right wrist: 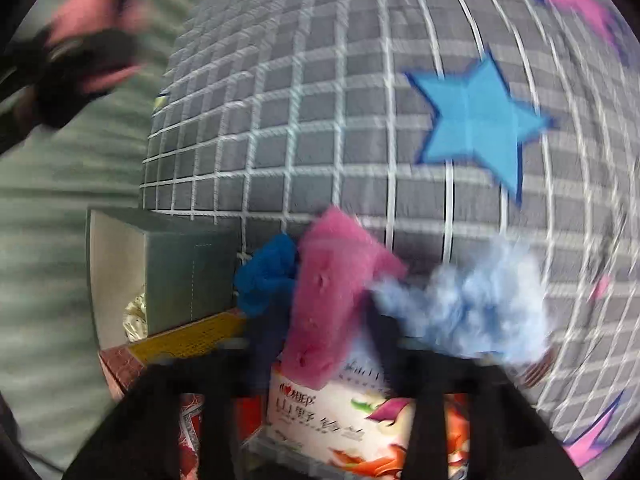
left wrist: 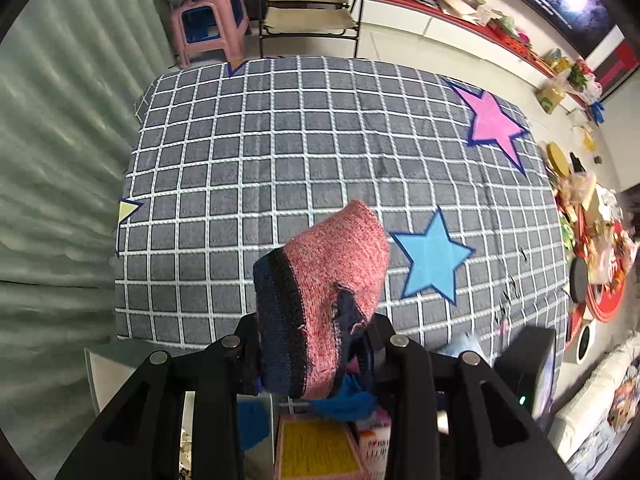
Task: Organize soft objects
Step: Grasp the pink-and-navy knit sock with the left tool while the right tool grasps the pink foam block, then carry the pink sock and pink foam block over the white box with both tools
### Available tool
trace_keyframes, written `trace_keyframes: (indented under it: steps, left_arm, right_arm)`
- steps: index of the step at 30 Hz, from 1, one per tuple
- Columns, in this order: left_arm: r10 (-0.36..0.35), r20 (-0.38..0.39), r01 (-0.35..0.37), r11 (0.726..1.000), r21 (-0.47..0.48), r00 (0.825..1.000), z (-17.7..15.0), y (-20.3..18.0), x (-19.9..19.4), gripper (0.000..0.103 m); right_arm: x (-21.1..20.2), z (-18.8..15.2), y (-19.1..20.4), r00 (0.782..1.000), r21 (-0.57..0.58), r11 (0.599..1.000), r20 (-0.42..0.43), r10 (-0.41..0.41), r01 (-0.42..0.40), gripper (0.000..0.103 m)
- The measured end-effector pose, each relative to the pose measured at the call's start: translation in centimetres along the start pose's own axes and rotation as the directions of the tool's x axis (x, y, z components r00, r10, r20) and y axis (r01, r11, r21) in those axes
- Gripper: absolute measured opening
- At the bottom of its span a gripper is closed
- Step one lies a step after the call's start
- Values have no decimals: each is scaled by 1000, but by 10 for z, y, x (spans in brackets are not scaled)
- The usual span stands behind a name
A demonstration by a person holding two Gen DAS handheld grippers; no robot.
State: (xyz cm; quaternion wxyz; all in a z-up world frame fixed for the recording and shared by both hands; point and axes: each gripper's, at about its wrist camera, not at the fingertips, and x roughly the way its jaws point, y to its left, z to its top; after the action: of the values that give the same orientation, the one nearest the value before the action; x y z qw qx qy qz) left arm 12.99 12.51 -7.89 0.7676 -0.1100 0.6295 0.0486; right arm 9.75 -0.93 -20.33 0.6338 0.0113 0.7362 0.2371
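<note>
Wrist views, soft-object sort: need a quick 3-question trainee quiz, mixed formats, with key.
1. True or false: the left gripper is shut on the pink knitted sock with a dark navy cuff.
2. What does the right gripper pinch? A) fuzzy pink cloth B) fluffy light-blue cloth C) crumpled deep-blue cloth
3. Fill in: the blue star is printed on the grey ____ blanket.

Key: 1 true; 2 A; 3 checked
</note>
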Motion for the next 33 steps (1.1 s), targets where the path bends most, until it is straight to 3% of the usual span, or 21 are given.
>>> trace_keyframes:
  steps: [2, 9, 16, 20, 23, 28, 33]
  left_arm:
    - [-16, 10, 16, 1000, 19, 1000, -13, -1, -3, 37]
    - [-46, 18, 45, 995, 89, 999, -46, -16, -22, 37]
    - [-88, 16, 83, 971, 223, 996, -86, -51, -43, 37]
    - [-101, 5, 93, 934, 345, 995, -120, -83, -51, 37]
    - [-142, -31, 143, 905, 402, 989, -149, -107, -55, 37]
    - [-163, -104, 193, 841, 506, 981, -196, -133, -58, 37]
    - [-165, -159, 227, 799, 557, 973, -226, -137, -58, 37]
  right_arm:
    - [-11, -7, -13, 999, 56, 998, 35, 29, -30, 24]
    - [-60, -18, -22, 988, 103, 991, 140, 71, -86, 23]
    - [-106, -48, -35, 974, 152, 986, 221, 38, -73, 24]
    - [-128, -82, -57, 965, 214, 977, 260, -43, -14, 24]
    - [-140, -109, -68, 956, 253, 967, 277, -101, 29, 24]
    - [-147, -150, -91, 955, 337, 940, 263, -139, 44, 24]
    - [-139, -185, -94, 959, 392, 919, 248, -137, 30, 24]
